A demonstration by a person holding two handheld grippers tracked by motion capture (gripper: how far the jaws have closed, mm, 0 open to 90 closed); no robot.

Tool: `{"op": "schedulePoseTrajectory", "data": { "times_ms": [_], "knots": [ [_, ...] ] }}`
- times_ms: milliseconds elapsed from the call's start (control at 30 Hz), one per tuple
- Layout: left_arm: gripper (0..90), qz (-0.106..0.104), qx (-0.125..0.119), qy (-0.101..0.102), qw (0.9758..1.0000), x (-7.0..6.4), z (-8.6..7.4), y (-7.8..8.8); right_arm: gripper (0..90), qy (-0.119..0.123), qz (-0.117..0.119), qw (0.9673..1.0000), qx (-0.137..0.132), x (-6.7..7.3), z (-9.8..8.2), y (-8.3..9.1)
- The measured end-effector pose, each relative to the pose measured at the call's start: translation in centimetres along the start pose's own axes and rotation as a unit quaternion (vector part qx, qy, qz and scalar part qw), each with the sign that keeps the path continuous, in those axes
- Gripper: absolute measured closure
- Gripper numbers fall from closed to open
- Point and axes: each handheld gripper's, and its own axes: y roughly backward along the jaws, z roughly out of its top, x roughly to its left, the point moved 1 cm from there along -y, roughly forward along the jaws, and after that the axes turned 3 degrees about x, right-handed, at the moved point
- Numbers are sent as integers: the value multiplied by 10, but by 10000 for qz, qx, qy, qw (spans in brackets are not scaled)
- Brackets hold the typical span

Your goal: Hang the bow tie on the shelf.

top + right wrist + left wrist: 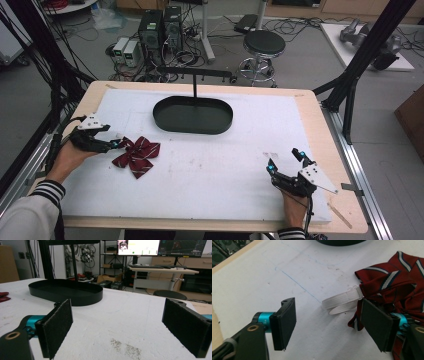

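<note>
While the person's hands reach in from the near edge, the desk [310,107] spreads out under a white sheet [225,155] that covers most of its wooden top. Toward twelve o'clock on the sheet sits a black oval tray [192,115] with a thin post rising from its far rim. At about nine o'clock lies a dark red striped bow tie [137,155], its white strap [340,301] trailing onto the sheet. The left claw [117,145] is spread wide with nothing gripped, one jaw resting against the bow tie's edge, the other on bare sheet. The right claw [285,160], near five o'clock, also gapes wide and empty, well apart from the tray.
</note>
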Motion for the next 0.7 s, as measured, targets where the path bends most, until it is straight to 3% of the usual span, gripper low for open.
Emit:
{"op": "schedulePoseTrajectory", "data": {
  "times_ms": [333,700],
  "knots": [
    [400,-103,203,-70,9997,-2,3,-7,88,-6,-2,10000,2,0,0,0],
    [487,-186,448,15,9988,-2,7,-14,88,-3,-7,10000,0,0,0,0]
  ]
}}
